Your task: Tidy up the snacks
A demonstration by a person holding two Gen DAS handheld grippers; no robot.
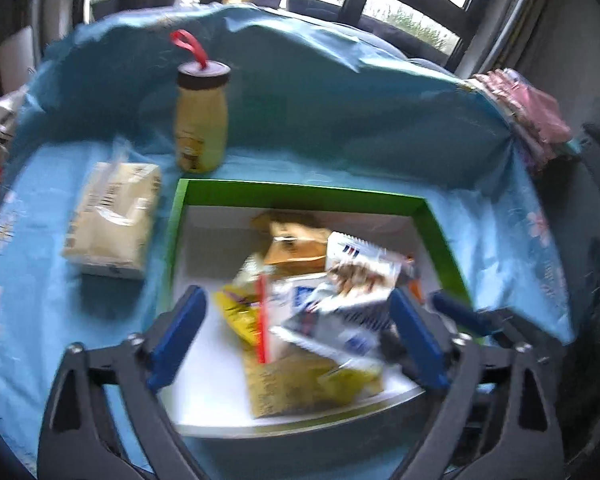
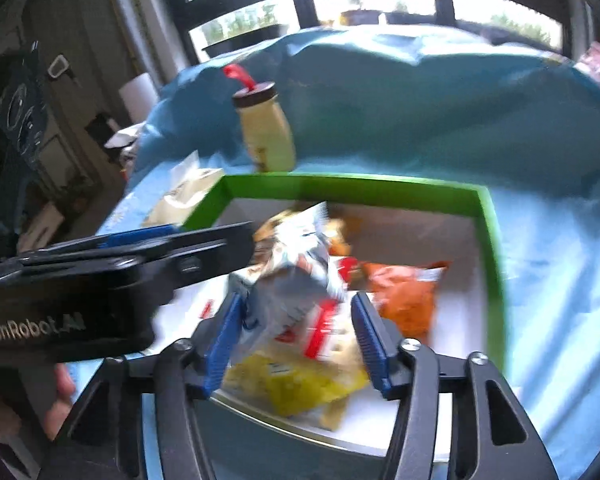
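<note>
A green-rimmed box (image 1: 300, 192) (image 2: 379, 186) with a white floor holds several snack packets: a yellow one (image 1: 240, 312) (image 2: 300, 384), white-blue ones (image 1: 339, 320), a brown one (image 1: 296, 248) and an orange one (image 2: 403, 296). My left gripper (image 1: 296, 336) hangs open over the pile, holding nothing. My right gripper (image 2: 296, 340) is open around a silver-white packet (image 2: 296, 276) that lies between its fingers. The left gripper's body (image 2: 100, 272) crosses the right wrist view at left.
A pale yellow bottle (image 1: 200, 128) (image 2: 268, 136) with a dark cap and red loop stands behind the box. A cream packet (image 1: 112, 224) (image 2: 184, 196) lies left of the box on the blue cloth (image 1: 28, 280). Pink fabric (image 1: 531, 116) lies far right.
</note>
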